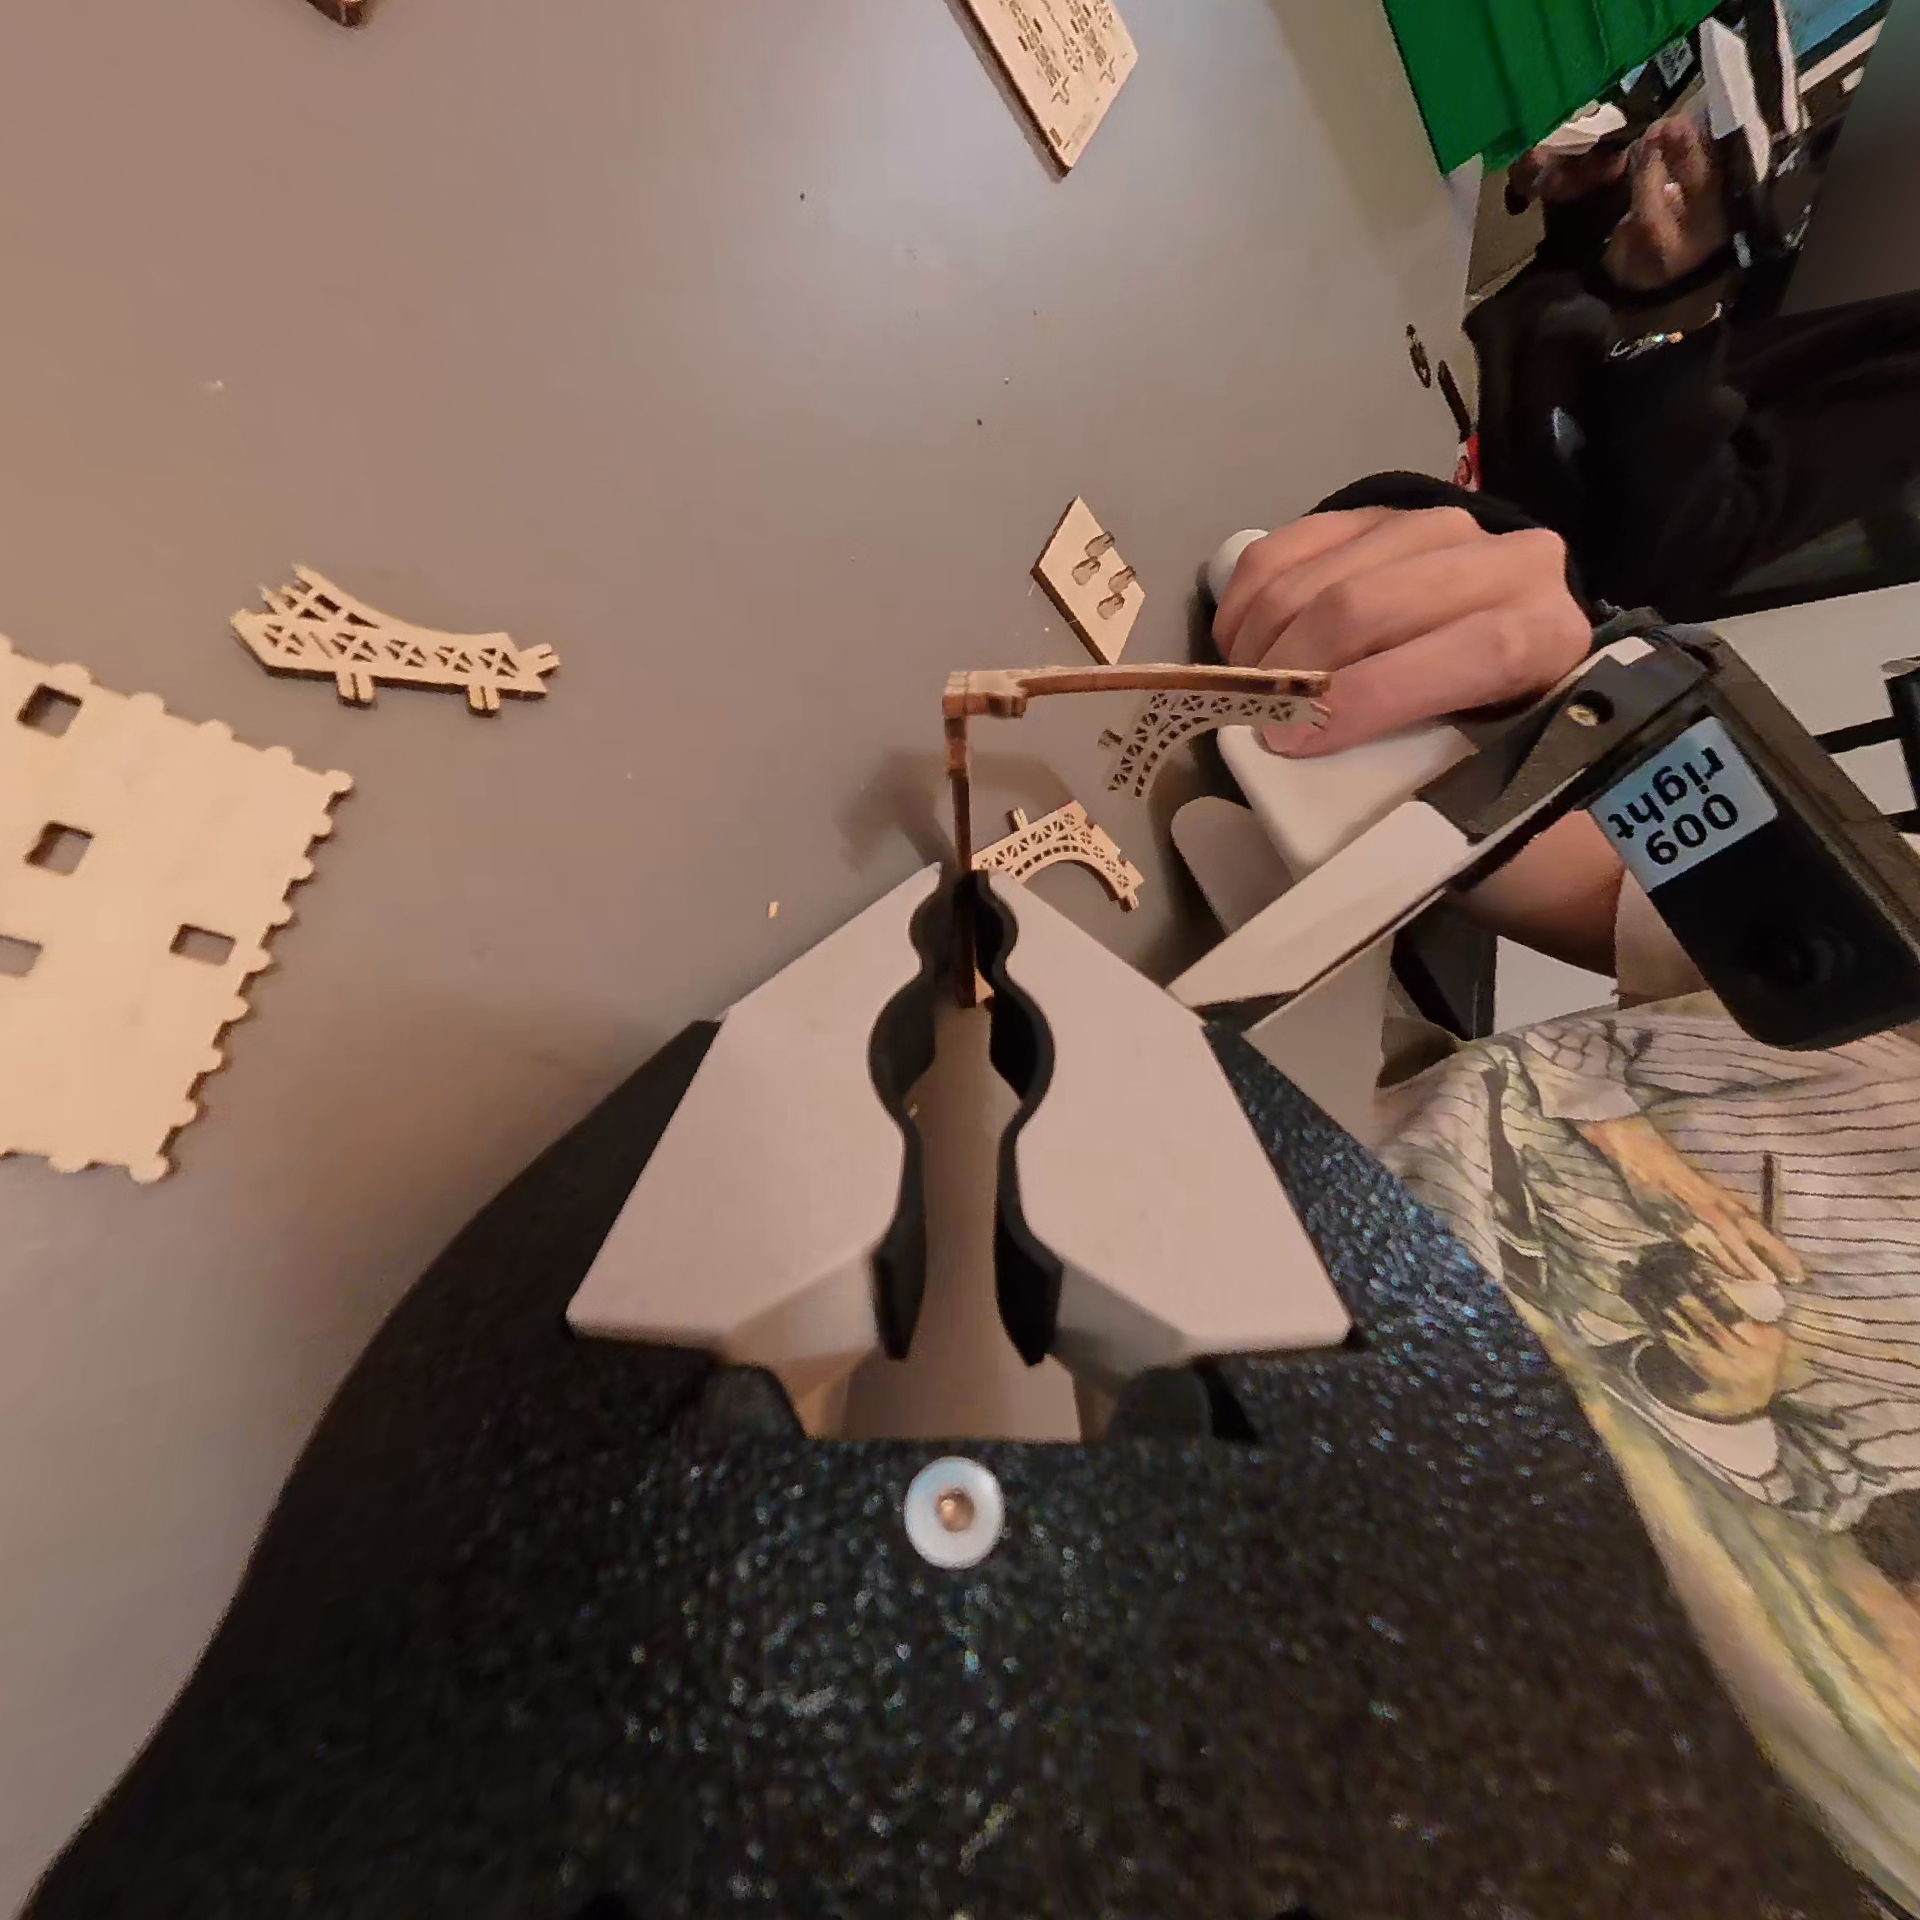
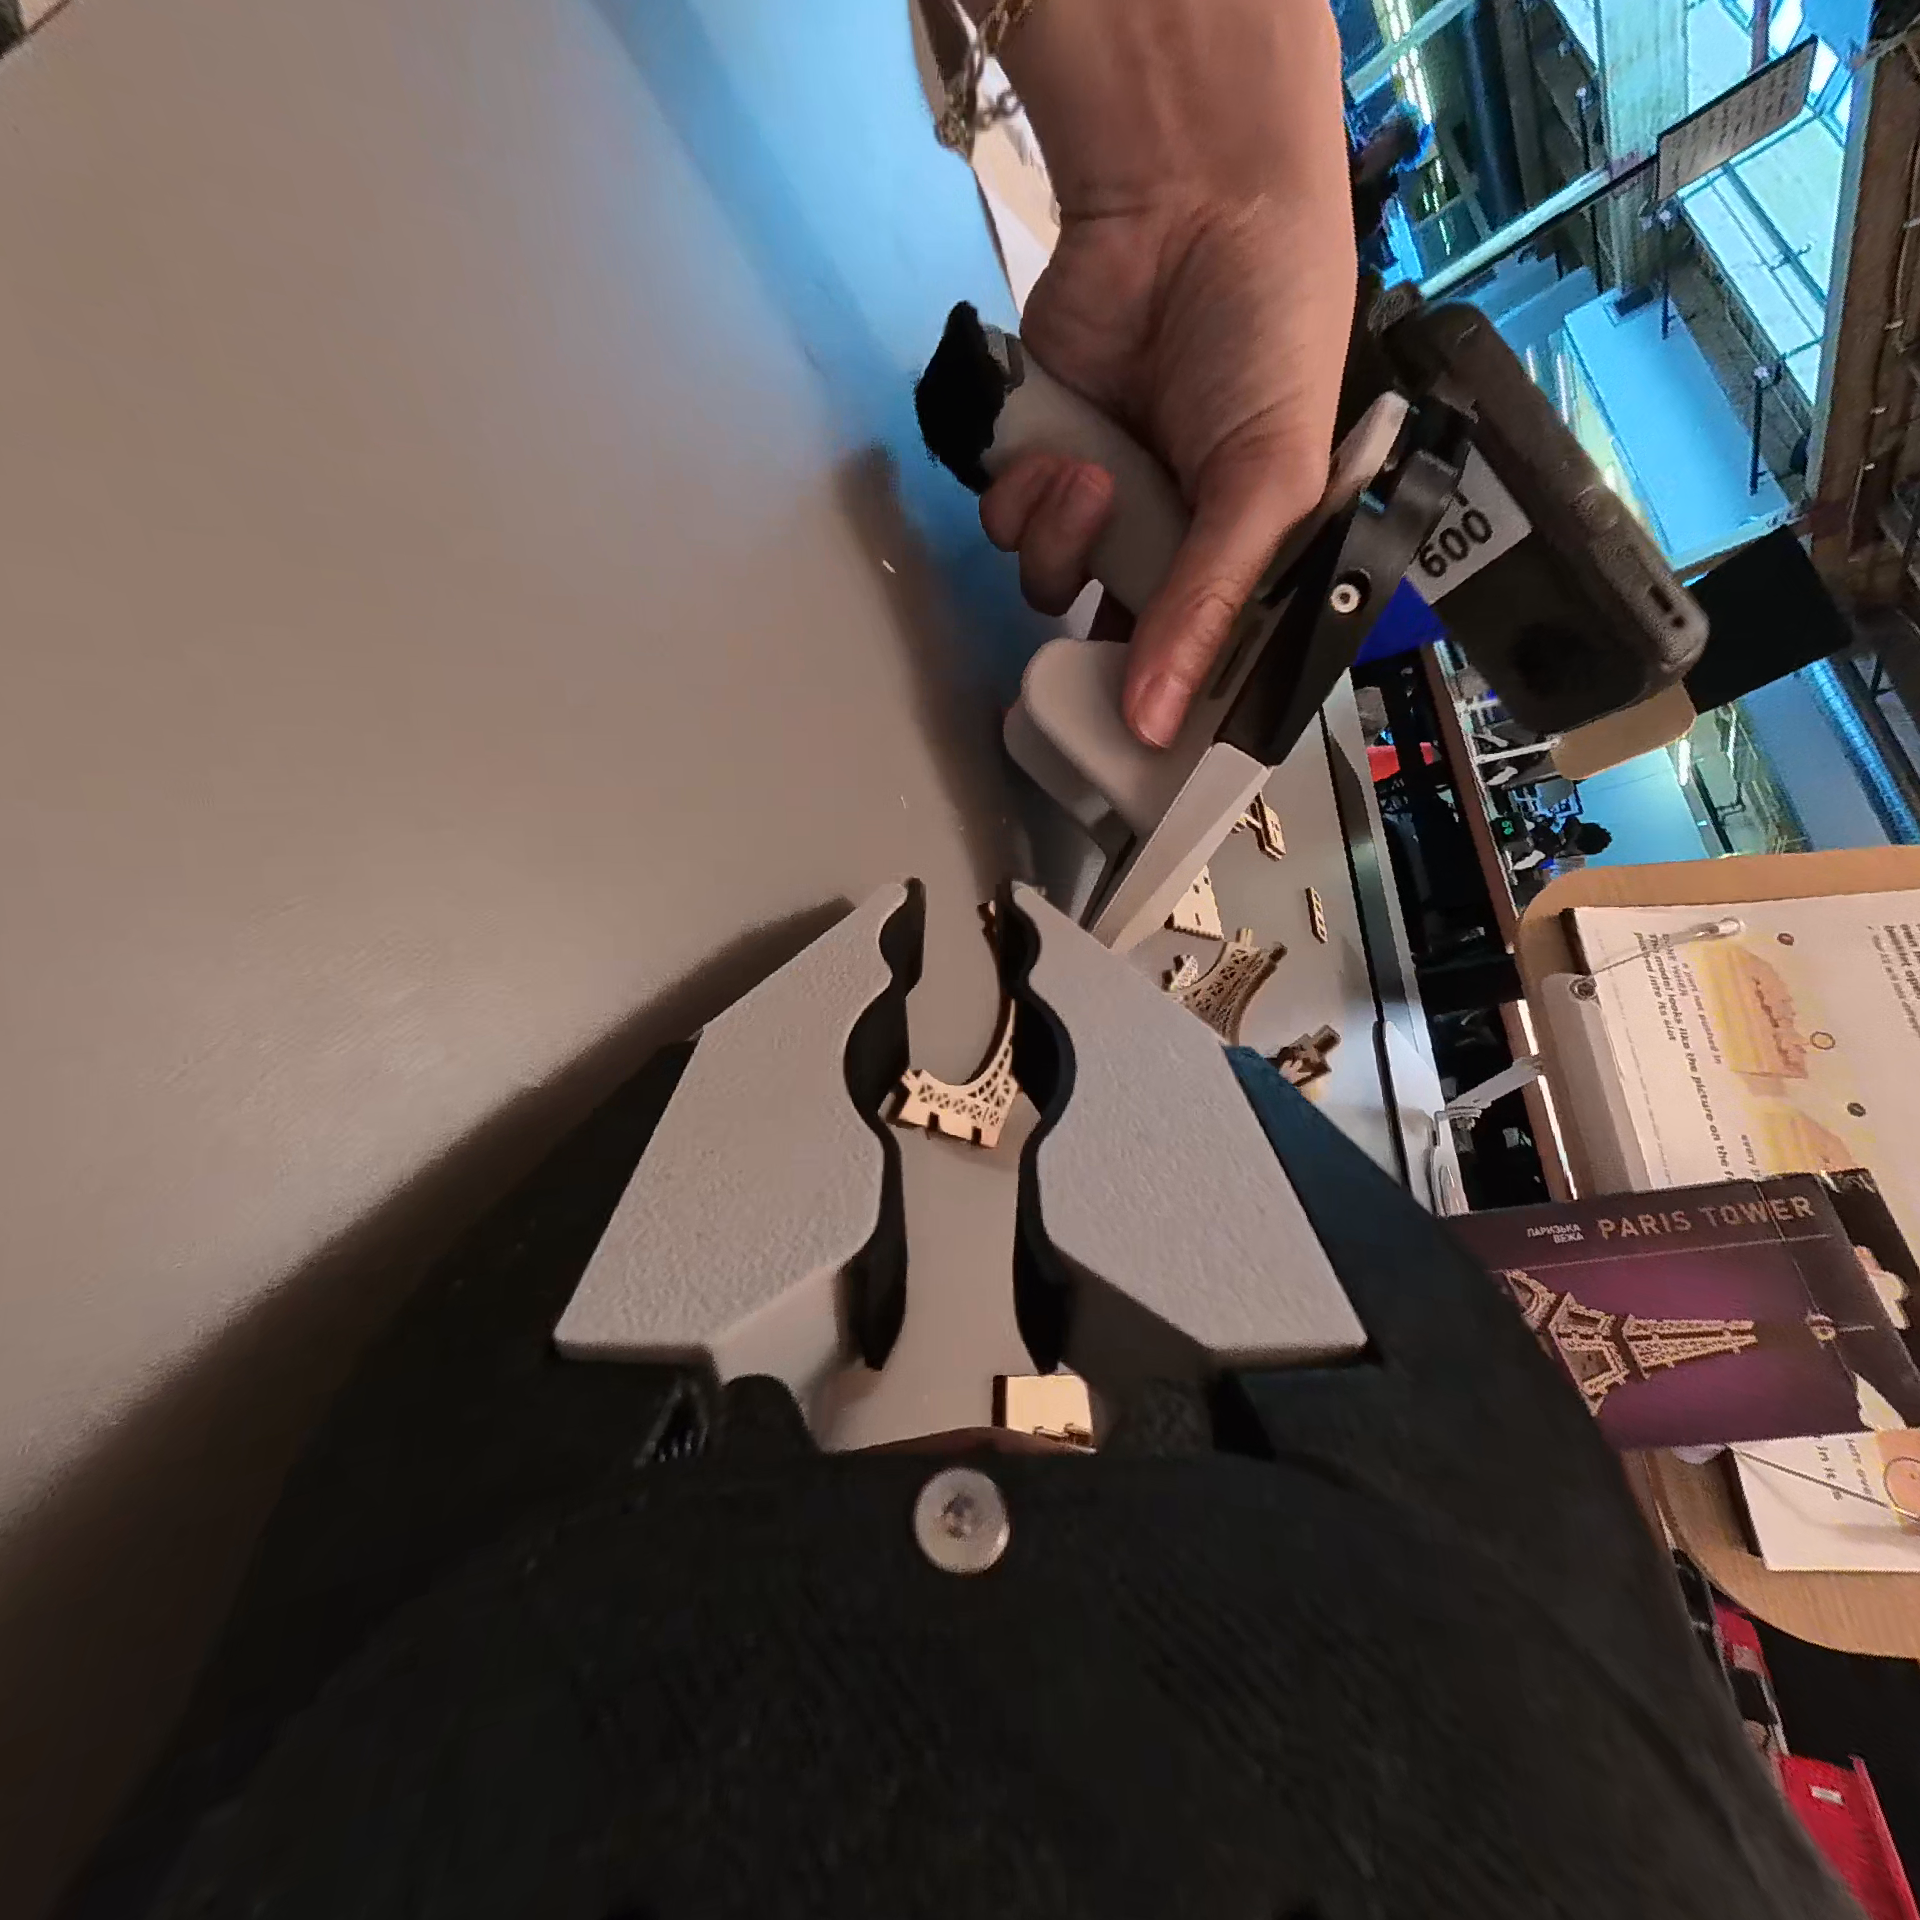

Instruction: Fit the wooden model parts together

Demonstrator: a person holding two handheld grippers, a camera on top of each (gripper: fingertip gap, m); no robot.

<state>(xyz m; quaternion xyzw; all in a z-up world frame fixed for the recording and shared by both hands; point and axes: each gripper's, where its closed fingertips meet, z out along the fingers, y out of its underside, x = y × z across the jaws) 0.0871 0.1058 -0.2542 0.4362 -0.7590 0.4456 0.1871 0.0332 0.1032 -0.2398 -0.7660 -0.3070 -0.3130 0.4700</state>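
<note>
So my left tool (image 1: pixel 971 904) is pinching a joined wooden assembly (image 1: pixel 961 831) right at the fingertips, fingers nearly closed on the thin upright strip. That strip is standing on edge between the black pads, and at its top a second lattice piece (image 1: pixel 1143 683) is branching off sideways toward my right hand (image 1: pixel 1392 613), so the two are making an L shape held up off the grey tabletop (image 1: pixel 623 416).

My right tool (image 2: pixel 961 925) is sitting low over the tabletop with its fingers parted a bit. A small curved lattice leg (image 2: pixel 961 1091) is showing in the gap between them, lying on the tabletop as far as I can tell, and I can't tell if the pads are actually touching it. My left hand (image 2: pixel 1195 343) is gripping the other tool's handle just beyond.

Loose bits lying around in the left wrist view: a big flat base plate (image 1: pixel 135 935) with square holes off to the left, a long lattice girder piece (image 1: pixel 390 649) above it, a small square plate (image 1: pixel 1091 577) with slots near my right hand, two curved arch pieces (image 1: pixel 1070 852) beside the fingertips, and a part sheet (image 1: pixel 1060 73) at the top edge. In the right wrist view the kit box (image 2: pixel 1683 1320) and an instruction sheet (image 2: pixel 1756 1039) are sitting off to the right.
</note>
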